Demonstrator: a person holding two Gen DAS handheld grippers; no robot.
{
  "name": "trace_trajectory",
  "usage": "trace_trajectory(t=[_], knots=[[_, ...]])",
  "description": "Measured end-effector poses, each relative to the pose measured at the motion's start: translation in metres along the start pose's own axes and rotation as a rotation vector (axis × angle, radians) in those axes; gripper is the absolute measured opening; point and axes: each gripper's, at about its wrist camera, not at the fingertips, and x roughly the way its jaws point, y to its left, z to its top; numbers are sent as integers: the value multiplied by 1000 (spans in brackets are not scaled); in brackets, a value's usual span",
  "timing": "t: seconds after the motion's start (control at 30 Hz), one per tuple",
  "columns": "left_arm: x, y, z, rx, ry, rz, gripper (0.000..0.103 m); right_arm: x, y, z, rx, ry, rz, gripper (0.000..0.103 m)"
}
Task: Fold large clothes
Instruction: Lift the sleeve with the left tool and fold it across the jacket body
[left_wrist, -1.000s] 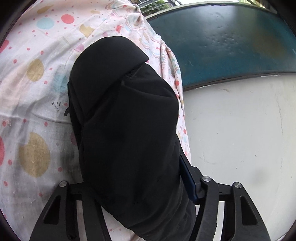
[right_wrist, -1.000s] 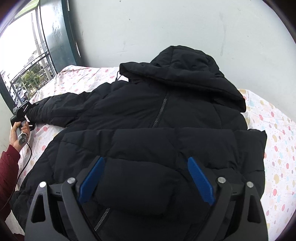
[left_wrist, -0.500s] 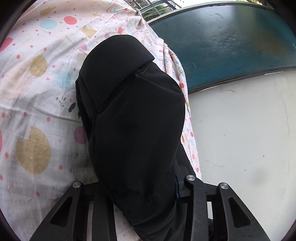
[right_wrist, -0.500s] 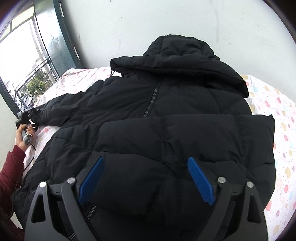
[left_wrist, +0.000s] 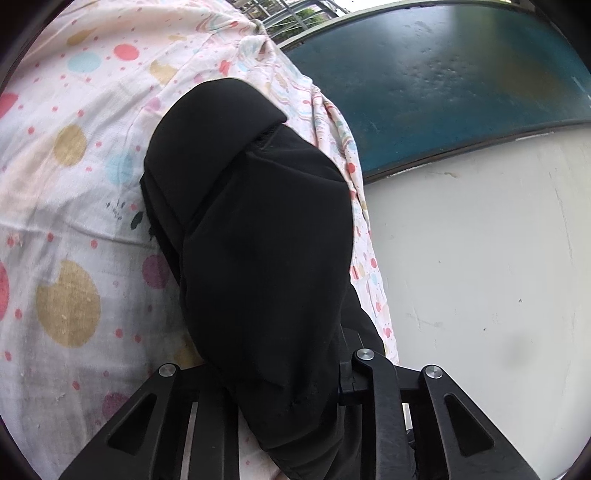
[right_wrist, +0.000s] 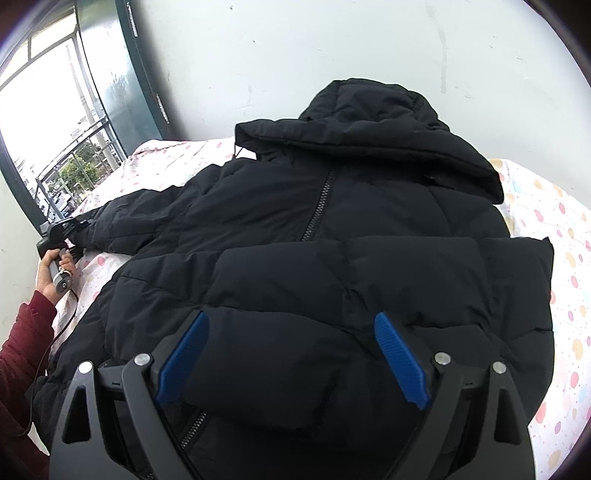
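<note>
The black jacket (right_wrist: 332, 258) lies spread, front up, on the dotted bedsheet (left_wrist: 66, 221), its sleeve (left_wrist: 258, 258) clamped between the left gripper's (left_wrist: 280, 391) jaws, while the right gripper (right_wrist: 291, 354) stands wide apart over the hem.

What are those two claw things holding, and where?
The left gripper is clamped on the black jacket near the sleeve end. The right gripper is open over the jacket's front, gripping nothing.
</note>
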Motion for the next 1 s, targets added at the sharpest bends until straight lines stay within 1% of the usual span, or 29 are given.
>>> trace_trajectory(t=[0.17, 0.33, 0.5, 0.6, 0.8, 0.93, 1.0], knots=[[0, -6, 0, 25, -7, -17, 20, 0, -6, 0, 28, -6, -5, 92], [-2, -12, -2, 48, -12, -32, 18, -3, -5, 2, 18, -27, -22, 92], [-10, -32, 4, 101, -25, -66, 17, -12, -6, 6, 35, -51, -15, 92], [-18, -47, 5, 135, -31, -93, 17, -18, -2, 8, 28, -65, -17, 92], [-35, -82, 4, 203, -26, -156, 17, -31, 3, 11, 10, -78, -54, 92], [-49, -118, -1, 281, -9, -209, 17, -47, 1, 10, 27, -94, -87, 92], [-60, -141, -3, 327, 12, -242, 17, -55, -1, 9, 37, -99, -101, 92]])
